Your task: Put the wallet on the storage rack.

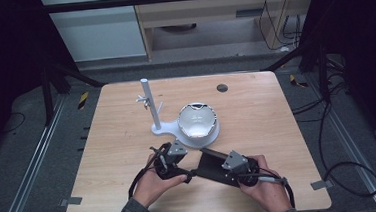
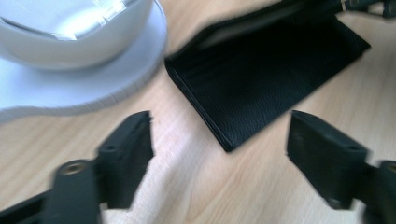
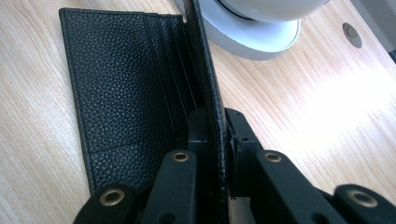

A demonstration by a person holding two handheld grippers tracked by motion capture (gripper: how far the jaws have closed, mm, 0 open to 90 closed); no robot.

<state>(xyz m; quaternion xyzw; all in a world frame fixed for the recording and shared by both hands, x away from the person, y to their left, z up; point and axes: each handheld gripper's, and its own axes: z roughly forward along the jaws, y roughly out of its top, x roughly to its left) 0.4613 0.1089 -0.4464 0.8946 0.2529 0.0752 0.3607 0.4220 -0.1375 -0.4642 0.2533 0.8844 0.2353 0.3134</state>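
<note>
A black leather wallet (image 1: pixel 212 165) lies open on the wooden table near its front edge. In the right gripper view one flap of the wallet (image 3: pixel 126 88) lies flat with its card slots showing, and the other flap stands upright. My right gripper (image 3: pixel 215 122) is shut on that upright flap, and in the high view the right gripper (image 1: pixel 226 161) sits at the wallet's right end. My left gripper (image 2: pixel 219 140) is open, its jaws wide apart just short of a corner of the wallet (image 2: pixel 261 79) with nothing between them. The left gripper (image 1: pixel 189 172) is at the wallet's left end.
A white bowl-shaped shell (image 1: pixel 197 119) rests on a white stand base (image 1: pixel 163 129) with an upright post (image 1: pixel 150 103), just behind the wallet. A small dark round disc (image 1: pixel 222 88) is set in the tabletop (image 1: pixel 119 156) farther back. Cables run across the floor at the right.
</note>
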